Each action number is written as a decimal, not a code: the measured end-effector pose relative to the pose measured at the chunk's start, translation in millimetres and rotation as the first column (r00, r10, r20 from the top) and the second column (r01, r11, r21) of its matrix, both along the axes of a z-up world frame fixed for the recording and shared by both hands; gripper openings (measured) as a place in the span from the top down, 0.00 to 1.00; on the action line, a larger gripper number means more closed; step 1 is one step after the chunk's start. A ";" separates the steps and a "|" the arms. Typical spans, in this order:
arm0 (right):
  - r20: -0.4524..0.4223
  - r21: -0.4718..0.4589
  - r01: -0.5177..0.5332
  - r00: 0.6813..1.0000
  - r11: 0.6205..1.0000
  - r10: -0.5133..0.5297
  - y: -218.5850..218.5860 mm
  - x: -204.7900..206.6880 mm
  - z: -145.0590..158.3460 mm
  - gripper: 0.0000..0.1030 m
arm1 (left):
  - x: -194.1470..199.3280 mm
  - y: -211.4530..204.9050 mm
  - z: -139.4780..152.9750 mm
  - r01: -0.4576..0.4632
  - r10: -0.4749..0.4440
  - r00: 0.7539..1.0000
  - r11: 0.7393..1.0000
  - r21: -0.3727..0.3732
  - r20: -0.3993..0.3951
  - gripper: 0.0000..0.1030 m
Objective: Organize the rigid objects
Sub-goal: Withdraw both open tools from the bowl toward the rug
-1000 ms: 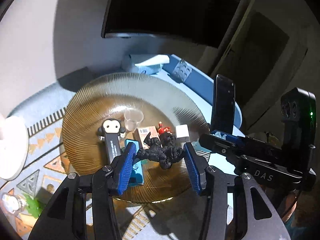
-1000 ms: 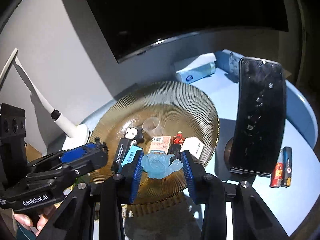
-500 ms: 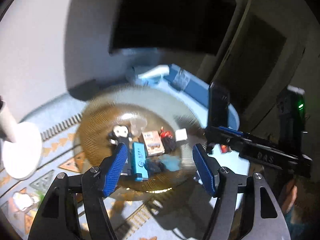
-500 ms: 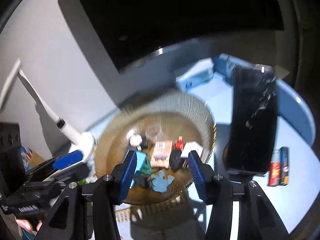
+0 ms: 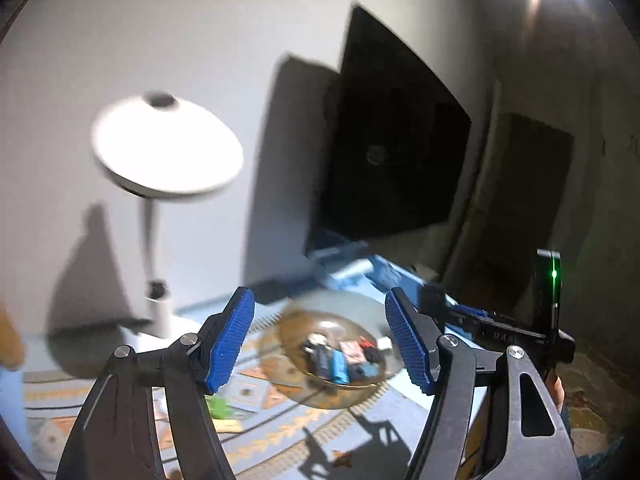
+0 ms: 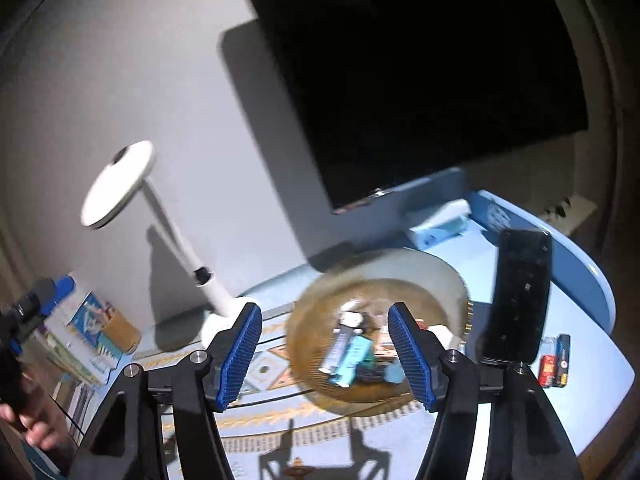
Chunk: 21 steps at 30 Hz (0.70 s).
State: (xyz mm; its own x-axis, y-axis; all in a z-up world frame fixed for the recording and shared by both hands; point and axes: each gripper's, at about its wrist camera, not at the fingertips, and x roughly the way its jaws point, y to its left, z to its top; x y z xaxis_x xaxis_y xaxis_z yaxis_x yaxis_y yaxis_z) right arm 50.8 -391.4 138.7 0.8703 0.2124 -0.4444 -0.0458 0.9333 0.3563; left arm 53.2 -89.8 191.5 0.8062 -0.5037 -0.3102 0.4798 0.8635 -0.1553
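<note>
Left wrist view: the left gripper (image 5: 320, 338) hangs above the table (image 5: 400, 412), its jaws apart with nothing between them. The right gripper (image 6: 325, 350) has just been opening and is likewise empty. The small objects (image 6: 360, 354), among them blue boxes and a figurine, lie heaped in the ribbed glass plate (image 6: 320, 304) beside an upright phone (image 6: 518, 296) and a white lamp (image 6: 120, 184)

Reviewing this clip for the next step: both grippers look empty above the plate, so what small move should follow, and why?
Probably the right gripper should swing toward the lighters beside the phone. Both its jaws and the left gripper's have just been opening, nothing between them; the plate already holds the other pieces.
</note>
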 end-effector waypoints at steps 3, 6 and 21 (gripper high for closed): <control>0.012 -0.020 -0.048 0.999 0.999 0.048 26.0 -4.7 5.4 0.38 | -21.3 33.4 10.6 -0.076 0.077 0.997 0.997 -0.029 0.031 0.29; 0.007 -0.039 -0.092 0.996 0.995 0.093 47.9 -4.7 3.6 0.38 | -35.1 59.6 9.6 -0.117 0.119 0.992 0.992 -0.056 0.033 0.29; -0.172 -0.124 -0.324 0.938 0.938 0.302 157.4 32.4 -74.9 0.37 | 19.2 133.4 -131.3 -0.235 0.233 0.926 0.972 0.026 -0.298 0.29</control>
State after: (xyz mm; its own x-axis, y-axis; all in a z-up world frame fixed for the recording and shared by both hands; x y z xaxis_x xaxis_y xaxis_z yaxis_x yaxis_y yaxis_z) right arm 83.3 -234.1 63.8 0.6924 0.3854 -0.6100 -0.3018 0.9226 0.2403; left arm 72.4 43.7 60.3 0.7734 -0.3161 -0.5495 0.1950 0.9434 -0.2683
